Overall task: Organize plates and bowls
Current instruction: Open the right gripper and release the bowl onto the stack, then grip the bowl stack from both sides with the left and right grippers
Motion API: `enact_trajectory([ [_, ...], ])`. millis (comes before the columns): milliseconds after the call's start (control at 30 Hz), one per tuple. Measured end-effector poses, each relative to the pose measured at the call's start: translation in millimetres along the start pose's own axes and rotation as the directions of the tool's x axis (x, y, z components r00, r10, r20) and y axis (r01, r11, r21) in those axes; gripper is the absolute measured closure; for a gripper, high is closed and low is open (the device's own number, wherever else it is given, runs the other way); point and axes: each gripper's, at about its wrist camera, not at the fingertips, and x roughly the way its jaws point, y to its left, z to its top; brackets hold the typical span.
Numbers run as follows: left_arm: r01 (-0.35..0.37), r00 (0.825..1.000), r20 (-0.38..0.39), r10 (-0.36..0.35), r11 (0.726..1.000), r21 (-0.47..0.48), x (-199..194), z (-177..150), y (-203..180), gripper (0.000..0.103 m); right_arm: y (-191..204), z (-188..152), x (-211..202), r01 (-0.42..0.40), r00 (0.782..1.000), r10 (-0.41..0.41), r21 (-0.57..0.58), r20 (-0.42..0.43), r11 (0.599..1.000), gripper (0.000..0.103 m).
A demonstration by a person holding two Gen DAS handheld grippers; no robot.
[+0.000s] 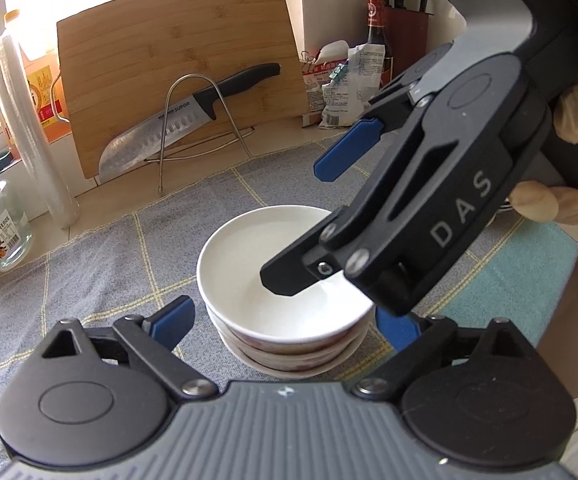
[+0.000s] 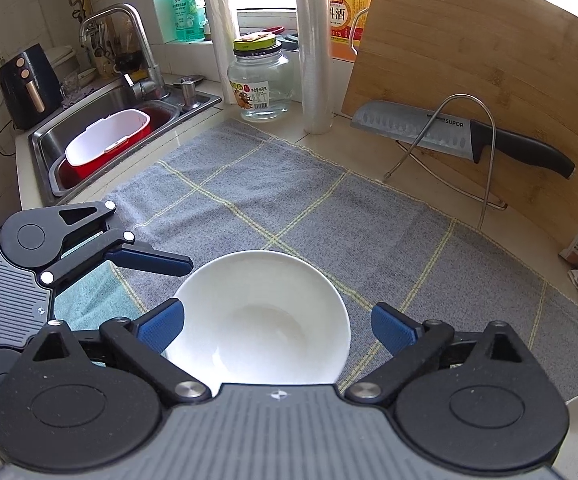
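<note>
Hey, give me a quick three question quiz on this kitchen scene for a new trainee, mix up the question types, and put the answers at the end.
1. True or false: the top bowl sits in a stack of bowls on the grey checked cloth.
2. Multiple choice: the knife rests against A) the sink, B) the bamboo cutting board, C) the glass jar.
3. Fill in: the left gripper and the right gripper both have their fingers ____ on either side of the bowl.

Key: 1 true; 2 B; 3 open.
</note>
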Motion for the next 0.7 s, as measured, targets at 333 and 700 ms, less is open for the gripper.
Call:
enact_trajectory([
  [333, 0.033, 0.999, -0.005, -0.033, 0.999, 0.019, -9.4, -10.8, 8.6, 0.006, 2.8, -9.7, -4.7, 0.023, 1.000, -0.023, 0.014, 0.018, 1.000, 0.000],
  [700, 0.059, 0.995, -0.081, -0.057, 0.998, 0.029, 2.0, -22.6, 11.3, 0.006, 6.9, -30.9, -16.0, 0.043, 0.999, -0.044, 0.029, 0.029, 0.999, 0.000],
])
